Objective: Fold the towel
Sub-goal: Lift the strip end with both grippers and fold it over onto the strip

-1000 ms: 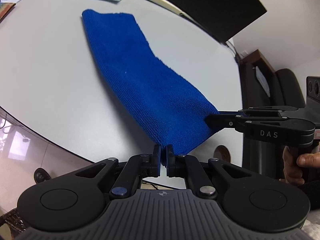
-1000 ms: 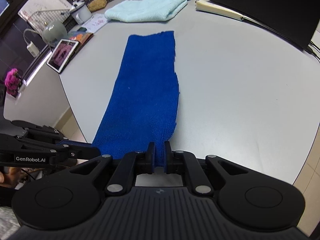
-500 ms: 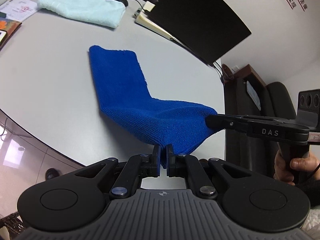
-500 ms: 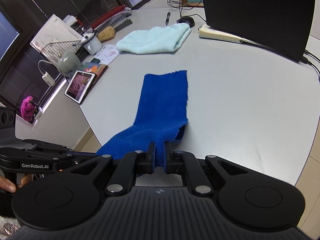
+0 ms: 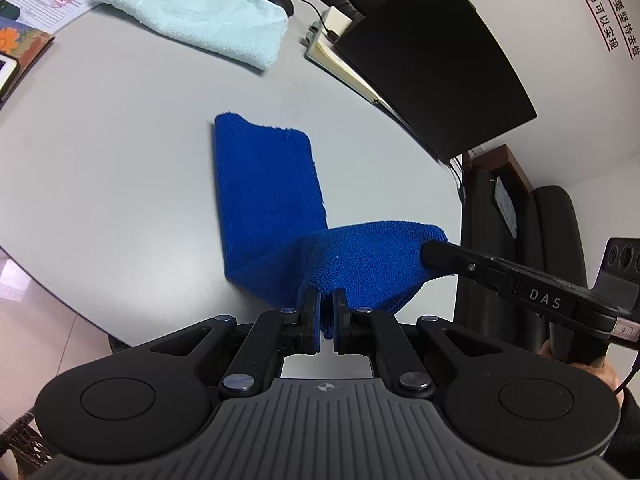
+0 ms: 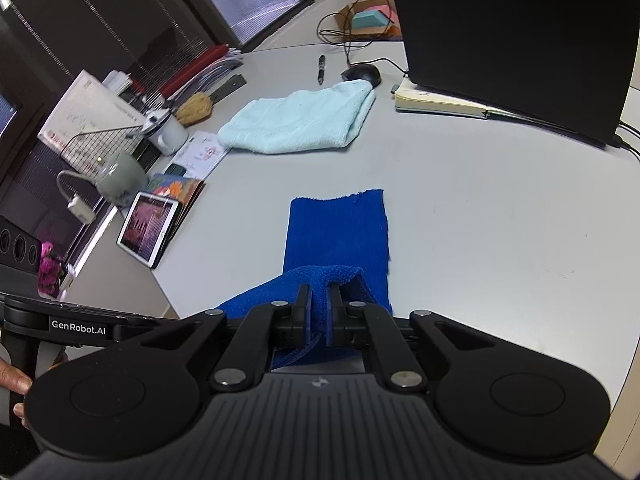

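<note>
Grey desk [image 5: 120,200] bears blue towel [image 5: 264,184] (both grippers clamp its raised end).

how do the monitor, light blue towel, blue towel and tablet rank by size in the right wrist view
Largest to smallest, as they look:
1. monitor
2. light blue towel and blue towel: too close to rank; the blue one is partly hidden behind the right gripper
3. tablet

A grey desk [image 6: 480,208] carries a blue towel [image 6: 340,228], its far half lying flat. Farther back lie a pale towel [image 6: 300,120], a notebook [image 6: 436,104], a mouse [image 6: 360,74] and a pen [image 6: 321,69].
</note>
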Available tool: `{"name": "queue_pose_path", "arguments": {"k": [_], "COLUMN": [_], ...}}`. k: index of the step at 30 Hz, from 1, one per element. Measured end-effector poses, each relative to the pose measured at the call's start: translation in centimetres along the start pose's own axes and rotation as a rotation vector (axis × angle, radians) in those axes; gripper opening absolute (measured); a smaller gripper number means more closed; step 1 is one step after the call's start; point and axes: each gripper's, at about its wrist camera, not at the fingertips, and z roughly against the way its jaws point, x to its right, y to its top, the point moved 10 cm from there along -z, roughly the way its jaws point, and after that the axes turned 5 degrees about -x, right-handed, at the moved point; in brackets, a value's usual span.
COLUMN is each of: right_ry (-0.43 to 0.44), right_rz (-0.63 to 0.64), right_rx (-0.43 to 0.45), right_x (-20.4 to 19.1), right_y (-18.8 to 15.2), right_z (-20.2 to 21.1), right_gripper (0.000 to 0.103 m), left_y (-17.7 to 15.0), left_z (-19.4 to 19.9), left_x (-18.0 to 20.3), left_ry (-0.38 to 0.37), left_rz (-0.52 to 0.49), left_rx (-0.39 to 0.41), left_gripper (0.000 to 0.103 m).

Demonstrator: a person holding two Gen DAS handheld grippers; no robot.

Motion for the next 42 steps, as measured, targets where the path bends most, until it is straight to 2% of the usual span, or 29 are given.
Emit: {"name": "queue_pose_path", "arguments": {"k": [6, 11, 22, 42], "right_ry": [-0.043, -0.072, -0.139, -0.229], "right_rz": [-0.081, -0.139, -0.187, -0.225], "right_rx": [0.004, -0.005, -0.055, -0.138], "right_x": [0.4, 0.9, 1.3, 3.2], "right_y": [1.7, 2.7, 4.6, 8.2], "right_z": [-2.0, -3.6, -7.8, -13.5], "right_gripper": [0.007, 0.007, 0.007, 0.01], "left_y": [3.6, 5.8, 9.2, 15.1], "left_z": [-0.5, -1.8, -3.9, -8.6], "left_x": [-0.9, -2.0, -5.1, -7.5], "left_ry": [0.009, -0.002, -0.025, -0.024], "left_rz": [-0.027, -0.008, 0.063, 0.057], "left_rx": [-0.042, -0.089, -0.167, -0.272], "left_gripper": [0.006, 0.006, 0.006, 0.009]}}
